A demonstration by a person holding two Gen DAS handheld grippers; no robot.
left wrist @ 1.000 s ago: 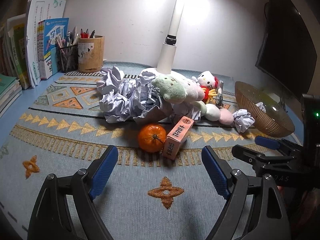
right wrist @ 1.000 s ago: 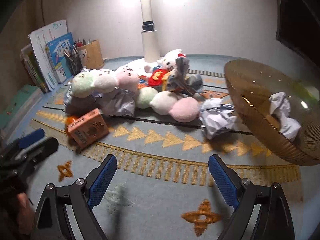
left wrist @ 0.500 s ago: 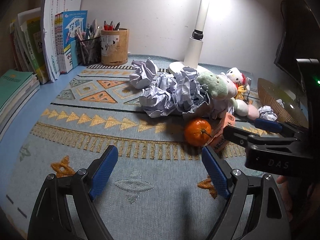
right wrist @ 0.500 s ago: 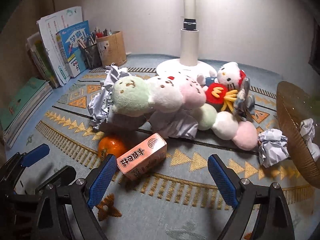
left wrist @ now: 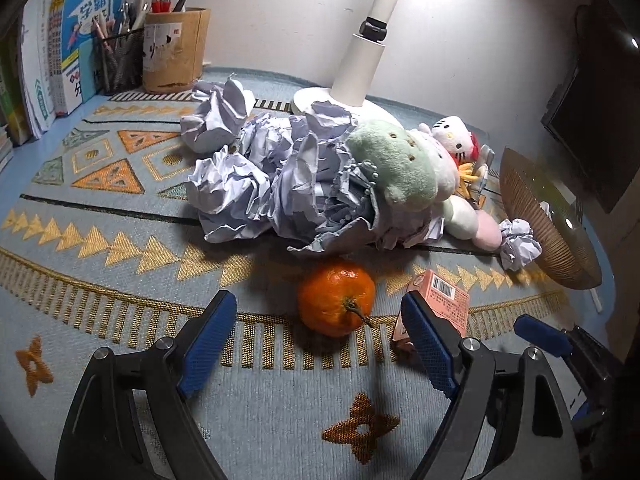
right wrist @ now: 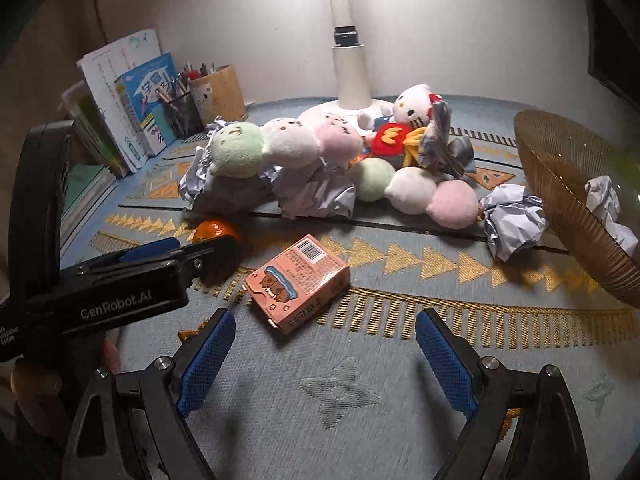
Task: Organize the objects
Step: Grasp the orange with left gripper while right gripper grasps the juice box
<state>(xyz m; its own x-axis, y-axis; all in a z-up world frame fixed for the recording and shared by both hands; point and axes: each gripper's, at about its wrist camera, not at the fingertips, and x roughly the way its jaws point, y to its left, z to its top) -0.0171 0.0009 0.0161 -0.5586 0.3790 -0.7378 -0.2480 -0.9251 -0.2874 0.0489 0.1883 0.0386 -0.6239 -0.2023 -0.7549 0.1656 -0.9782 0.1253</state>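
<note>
Both tongs spread wide, nothing pinched: left tongs (left wrist: 316,344) hover low over the rug-covered surface (left wrist: 120,280) with the orange (left wrist: 335,299) sitting between the blue pads at 12 o'clock, not touching either; right tongs (right wrist: 324,354) hover with the pink box (right wrist: 298,282) lying flat just ahead at 12 o'clock, also untouched. Box is just beside the orange, at its 3 o'clock in the left wrist view. Containers: woven bowl (right wrist: 560,200) at 2 o'clock in the right wrist view, tilted on its side, holds crumpled paper (right wrist: 608,208); another paper ball (right wrist: 512,220) lies outside, touching or nearly touching its rim, can't tell which. Cardboard pen cup (left wrist: 176,50) at 11 o'clock in the left wrist view is upright with pens in it; mesh pen holder (left wrist: 118,60) right beside it, also stuffed with pens and pencils. Books (left wrist: 80,40) stand upright to the left of those against the wall. Mid-surface pile: big heap of crumpled paper (left wrist: 260,176) with a green plush (left wrist: 392,164) on top, white and pink plush balls (right wrist: 420,192) beside it, Hello Kitty plush (right wrist: 412,110) near the lamp base (left wrist: 320,98). Lamp pole (right wrist: 344,40) upright at 12 o'clock. Left gripper body shows at 9 o'clock in the right wrist view.
</note>
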